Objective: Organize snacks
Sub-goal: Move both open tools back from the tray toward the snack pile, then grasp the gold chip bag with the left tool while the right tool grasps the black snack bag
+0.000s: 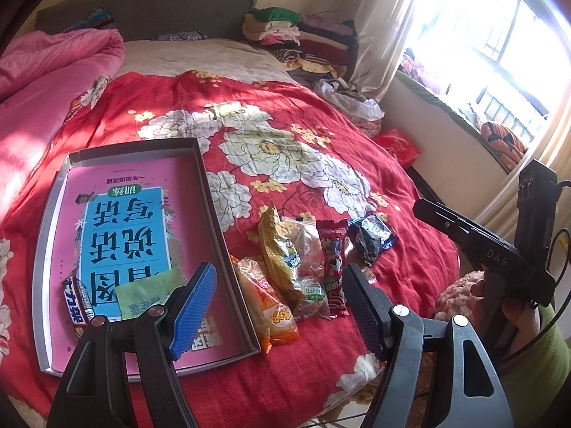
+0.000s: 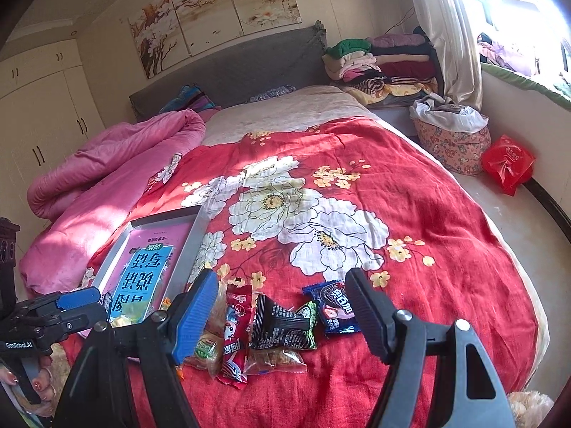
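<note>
Several snack packets (image 1: 303, 271) lie loose on the red bedspread (image 1: 285, 135) just beside the tray (image 1: 210, 192), so it seems best to take one packet at a time by its edge. Both the left claw (image 1: 282, 306) and the right claw (image 2: 282, 314) gape wide, empty, touching nothing.

2 wrist views, angled down, sharing snacks (image 1: 296, 267)

Snack packets (image 1: 303, 271) lie in a bunch on the red blanket, beside the flat box (image 1: 50, 249) holding two.
</note>
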The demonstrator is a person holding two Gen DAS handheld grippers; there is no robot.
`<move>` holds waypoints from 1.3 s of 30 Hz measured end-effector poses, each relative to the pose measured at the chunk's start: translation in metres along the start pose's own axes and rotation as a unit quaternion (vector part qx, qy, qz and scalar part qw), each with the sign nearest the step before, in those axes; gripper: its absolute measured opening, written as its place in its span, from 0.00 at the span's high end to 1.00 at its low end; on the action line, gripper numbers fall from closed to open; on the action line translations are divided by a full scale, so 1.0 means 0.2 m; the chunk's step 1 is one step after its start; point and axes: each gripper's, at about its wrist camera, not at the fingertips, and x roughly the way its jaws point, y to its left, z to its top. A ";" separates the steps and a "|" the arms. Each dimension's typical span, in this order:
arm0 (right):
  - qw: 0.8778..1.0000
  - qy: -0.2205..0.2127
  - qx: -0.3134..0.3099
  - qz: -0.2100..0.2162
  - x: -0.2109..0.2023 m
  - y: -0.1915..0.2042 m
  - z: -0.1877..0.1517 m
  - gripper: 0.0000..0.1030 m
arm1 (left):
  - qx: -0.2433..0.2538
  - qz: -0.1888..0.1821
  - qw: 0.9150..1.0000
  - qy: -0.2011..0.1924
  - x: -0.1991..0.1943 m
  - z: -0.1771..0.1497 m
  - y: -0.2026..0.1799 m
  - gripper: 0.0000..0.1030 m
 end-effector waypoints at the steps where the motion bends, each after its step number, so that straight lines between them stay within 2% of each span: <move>1: 1.000 0.002 0.001 0.001 0.00 0.00 0.00 0.29 | 0.001 -0.001 1.000 0.002 0.01 0.00 -0.01 0.28; 13: 0.999 0.036 0.002 0.001 0.08 -0.01 -0.05 0.29 | 0.019 0.001 0.999 0.043 0.20 0.04 -0.08 0.28; 22: 0.998 0.069 -0.002 0.001 0.17 -0.01 -0.09 0.29 | 0.024 0.005 0.997 0.068 0.33 0.05 -0.09 0.28; 28: 0.996 0.092 -0.001 0.002 0.25 -0.02 -0.11 0.29 | 0.016 0.010 0.995 0.100 0.43 0.06 -0.06 0.27; 34: 0.995 0.102 0.003 0.004 0.29 -0.03 -0.12 0.29 | 0.032 0.027 0.993 0.114 0.49 0.07 -0.07 0.28; 38: 0.994 0.108 0.007 0.003 0.31 -0.04 -0.13 0.29 | 0.033 0.023 0.992 0.117 0.52 0.08 -0.06 0.28; 39: 0.994 0.109 0.008 0.002 0.31 -0.04 -0.13 0.29 | 0.037 0.024 0.992 0.119 0.53 0.08 -0.07 0.31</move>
